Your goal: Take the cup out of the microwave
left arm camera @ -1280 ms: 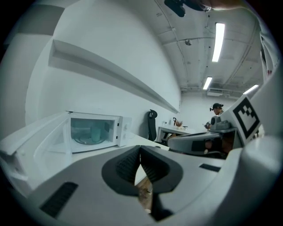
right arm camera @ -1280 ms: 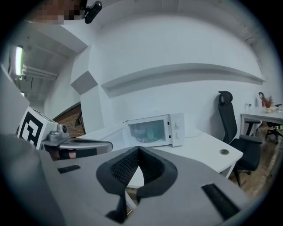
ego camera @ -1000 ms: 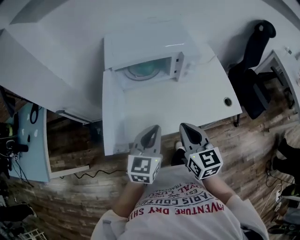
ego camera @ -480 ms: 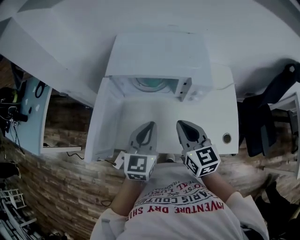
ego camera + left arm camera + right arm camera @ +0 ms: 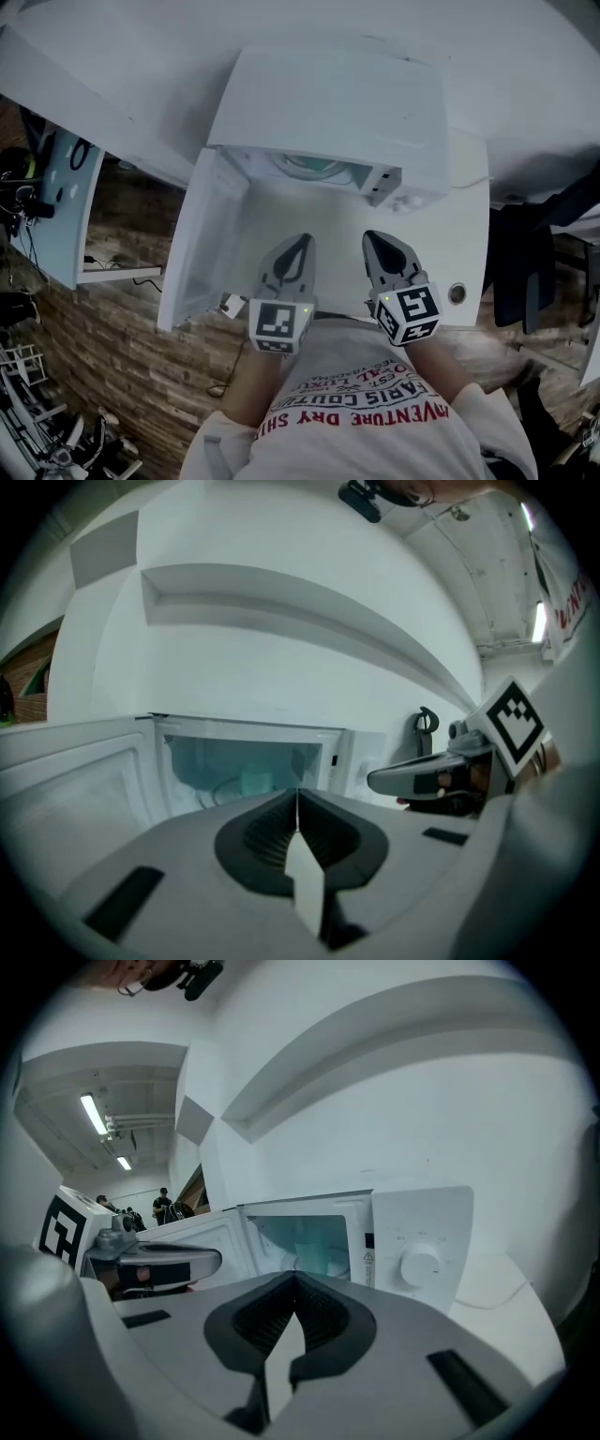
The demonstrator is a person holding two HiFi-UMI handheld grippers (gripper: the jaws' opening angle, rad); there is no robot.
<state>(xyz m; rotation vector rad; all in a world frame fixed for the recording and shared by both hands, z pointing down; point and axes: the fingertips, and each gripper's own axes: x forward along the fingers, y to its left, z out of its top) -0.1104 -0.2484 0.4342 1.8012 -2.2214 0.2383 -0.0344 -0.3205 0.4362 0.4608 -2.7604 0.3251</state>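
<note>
The white microwave (image 5: 328,103) stands on the white table (image 5: 328,211) with its door (image 5: 192,244) swung open to the left. A pale cup (image 5: 255,782) shows dimly inside the teal-lit cavity; it is also in the right gripper view as the cup (image 5: 306,1251). From the head view only the greenish turntable (image 5: 314,167) shows under the top. My left gripper (image 5: 300,244) and right gripper (image 5: 373,240) hover side by side over the table's near half, short of the opening. Both point at the cavity with jaws shut and nothing in them.
The control panel with its round knob (image 5: 419,1265) is to the right of the cavity. A cable hole (image 5: 457,293) sits in the table near the right gripper. A dark chair (image 5: 530,272) stands on the right, and a light blue side table (image 5: 61,220) on the left.
Both grippers have moved forward over the table toward the open microwave, staying side by side and shut. The microwave now sits larger and nearer in the head view.
</note>
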